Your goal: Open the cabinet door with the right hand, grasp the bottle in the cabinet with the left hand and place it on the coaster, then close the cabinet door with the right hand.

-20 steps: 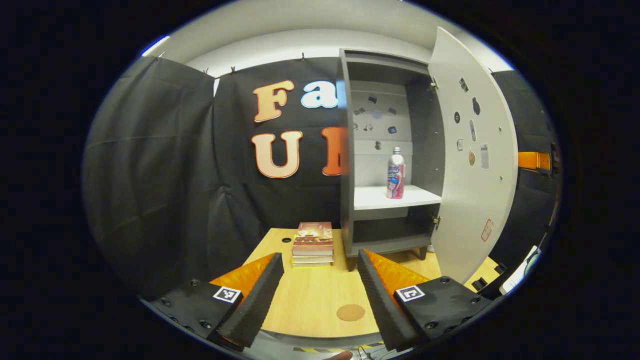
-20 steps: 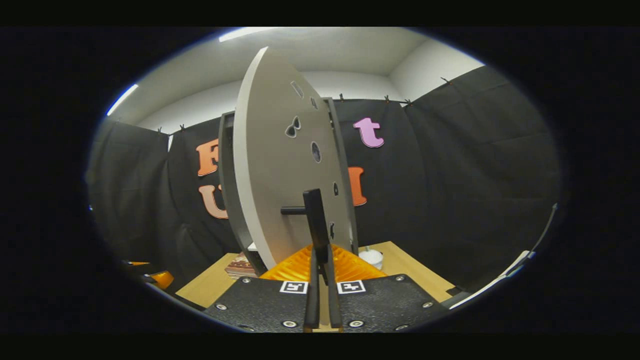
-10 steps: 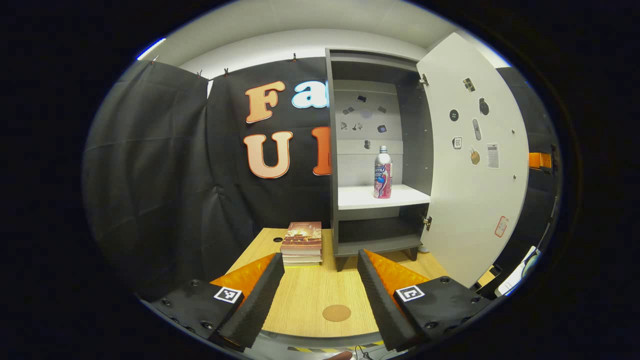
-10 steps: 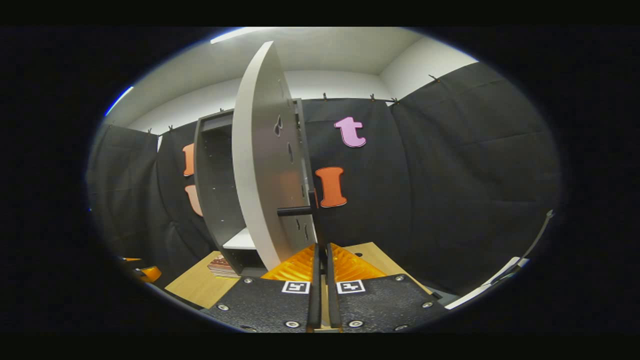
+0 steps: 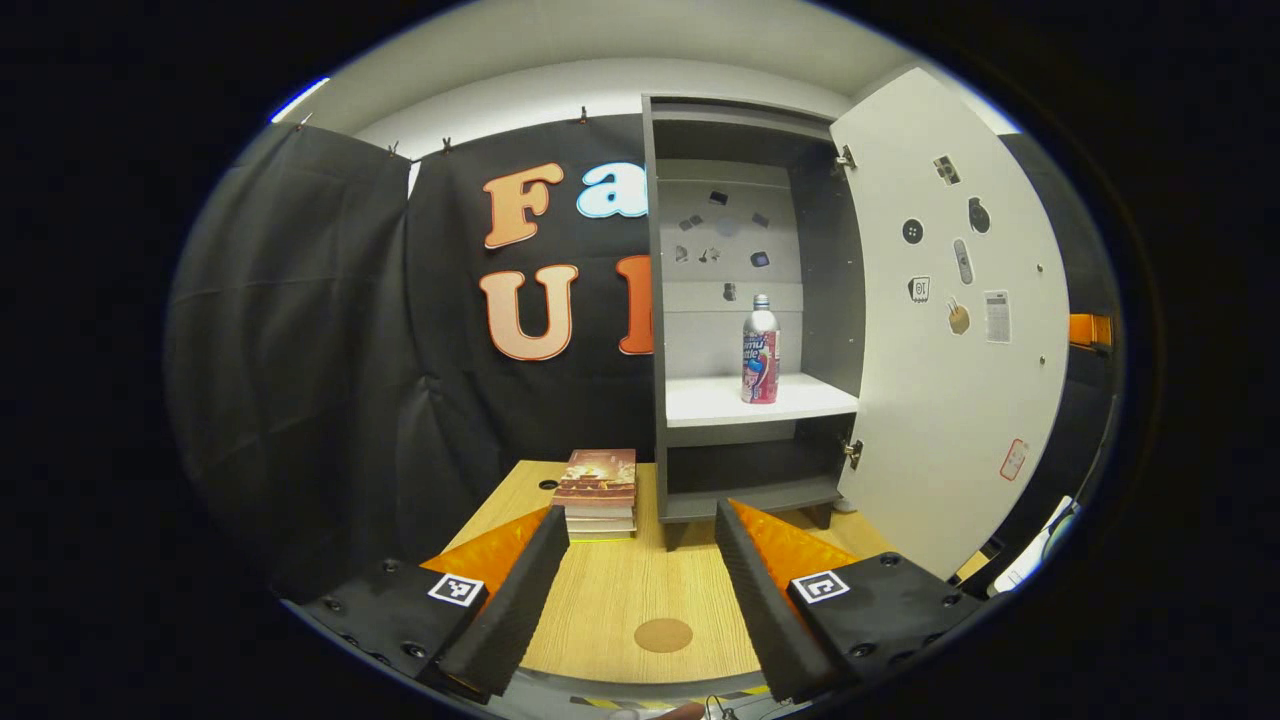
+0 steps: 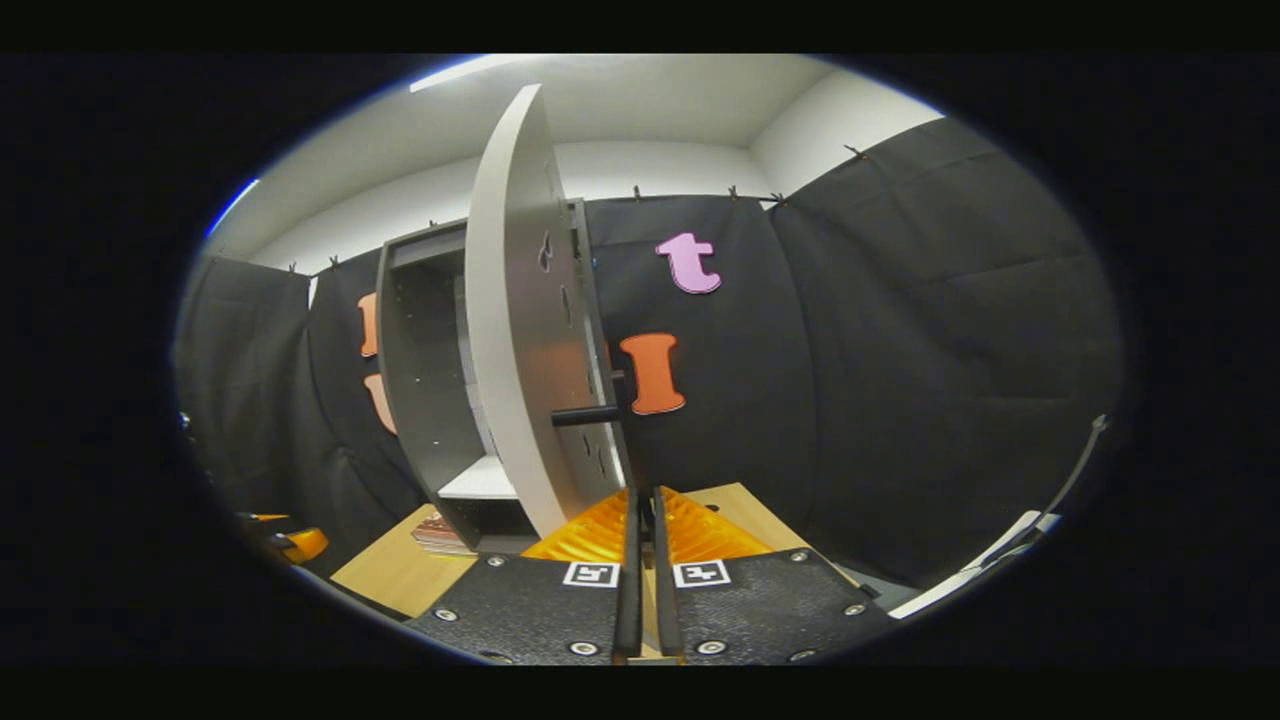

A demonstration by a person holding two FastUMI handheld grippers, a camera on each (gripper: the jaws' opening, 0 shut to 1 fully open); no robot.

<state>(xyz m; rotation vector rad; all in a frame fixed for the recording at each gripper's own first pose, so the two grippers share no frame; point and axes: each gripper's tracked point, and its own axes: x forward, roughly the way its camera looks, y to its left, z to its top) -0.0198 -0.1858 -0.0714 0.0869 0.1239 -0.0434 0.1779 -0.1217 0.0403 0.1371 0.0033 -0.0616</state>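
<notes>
left gripper [image 5: 640, 560]: fingers spread wide, holding nothing, hovering over the near edge of the light wooden bench [image 5: 620, 590] and aimed at the open cabinet; likely waiting for a free path to the shelf.
stack of books [image 5: 598, 490]: lies toward the far left edge of the bench, just beside the cabinet's left side, clear of the reach line.
round brown coaster [image 5: 663, 634]: flat near the bench's near edge, between the left gripper's fingers as seen in the left gripper view; a short carry from the shelf, i judge.
tall grey cabinet [image 5: 680, 300]: stands at the far edge of the bench, interior exposed.
slim white-and-pink bottle [image 5: 760, 352]: upright on the cabinet's white shelf, toward its right side, untouched.
pale grey cabinet door [image 5: 950, 330]: swung wide to the right, so the shelf is reachable.
right gripper [image 6: 645, 515]: fingers pressed close around the door's dark bar handle [image 6: 588, 413], apparently keeping the door open.
</notes>
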